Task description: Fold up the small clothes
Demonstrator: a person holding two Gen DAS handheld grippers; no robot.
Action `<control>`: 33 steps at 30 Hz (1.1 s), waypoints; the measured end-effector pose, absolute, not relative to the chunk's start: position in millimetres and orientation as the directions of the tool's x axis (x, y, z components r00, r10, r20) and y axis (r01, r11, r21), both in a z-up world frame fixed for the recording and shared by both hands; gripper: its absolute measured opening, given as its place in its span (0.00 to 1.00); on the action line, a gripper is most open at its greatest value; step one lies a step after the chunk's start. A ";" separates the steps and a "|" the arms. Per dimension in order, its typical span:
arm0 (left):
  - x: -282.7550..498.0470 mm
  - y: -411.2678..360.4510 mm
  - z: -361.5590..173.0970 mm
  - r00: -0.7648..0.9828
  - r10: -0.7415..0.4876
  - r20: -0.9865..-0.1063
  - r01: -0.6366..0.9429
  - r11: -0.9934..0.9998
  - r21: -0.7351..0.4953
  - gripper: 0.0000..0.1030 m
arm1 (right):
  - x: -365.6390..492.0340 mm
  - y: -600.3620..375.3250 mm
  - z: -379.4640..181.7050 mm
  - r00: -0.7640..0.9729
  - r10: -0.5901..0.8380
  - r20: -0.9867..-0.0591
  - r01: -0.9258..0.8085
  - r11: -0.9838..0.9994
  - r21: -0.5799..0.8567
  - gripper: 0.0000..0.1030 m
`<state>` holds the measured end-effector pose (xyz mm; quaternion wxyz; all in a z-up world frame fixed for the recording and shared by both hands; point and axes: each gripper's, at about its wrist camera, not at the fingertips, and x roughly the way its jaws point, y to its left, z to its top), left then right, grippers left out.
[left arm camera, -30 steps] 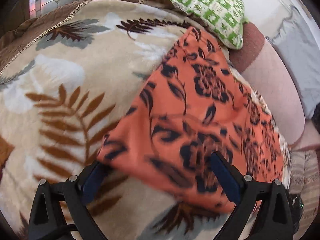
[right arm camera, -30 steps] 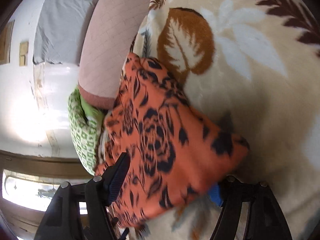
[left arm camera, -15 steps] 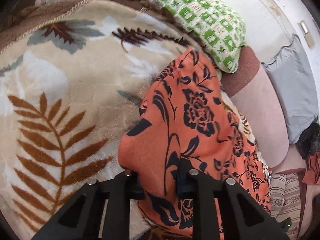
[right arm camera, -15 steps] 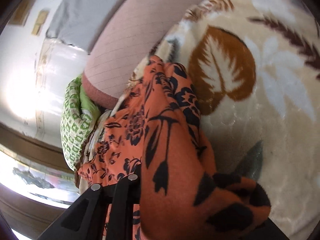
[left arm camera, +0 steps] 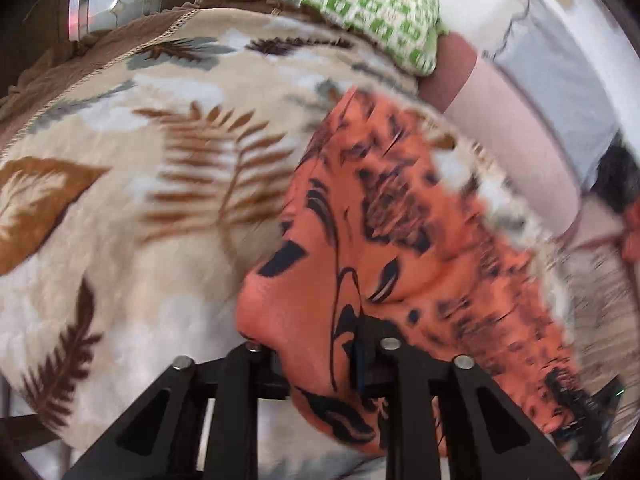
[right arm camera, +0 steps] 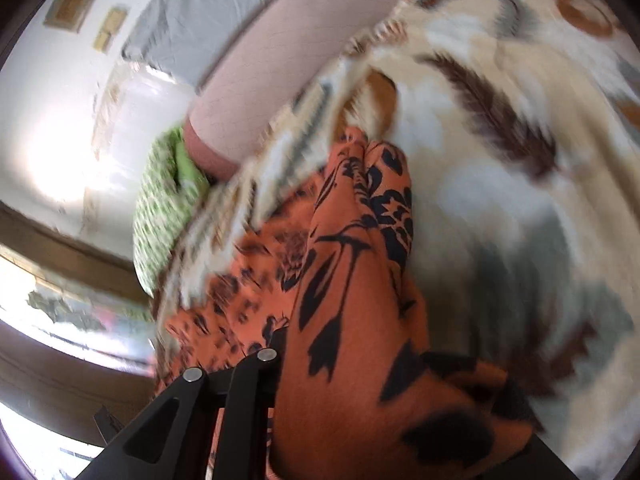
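While both views are motion-blurred, I see my left gripper (left arm camera: 320,354) clamped on a fold of the orange cloth (left arm camera: 400,248), its 2 fingers drawn close with fabric bunched between. My right gripper (right arm camera: 344,364) is mostly buried under the same cloth (right arm camera: 352,320); only 1 finger (right arm camera: 256,376) shows, pressed against the fabric, so I cannot tell its state. Cloth lies on the leaf blanket (left arm camera: 140,208) near its edge, with a green pillow (left arm camera: 360,8) and pink bolster (left arm camera: 512,128) beyond.
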<state>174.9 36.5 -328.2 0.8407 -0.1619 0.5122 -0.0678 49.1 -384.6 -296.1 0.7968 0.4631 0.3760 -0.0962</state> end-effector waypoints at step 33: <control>157.2 49.2 -257.9 0.655 -0.078 -0.752 0.011 0.996 -0.093 0.75 | 52.5 -344.8 -214.4 0.758 0.190 -0.624 0.391 0.634 0.667 0.21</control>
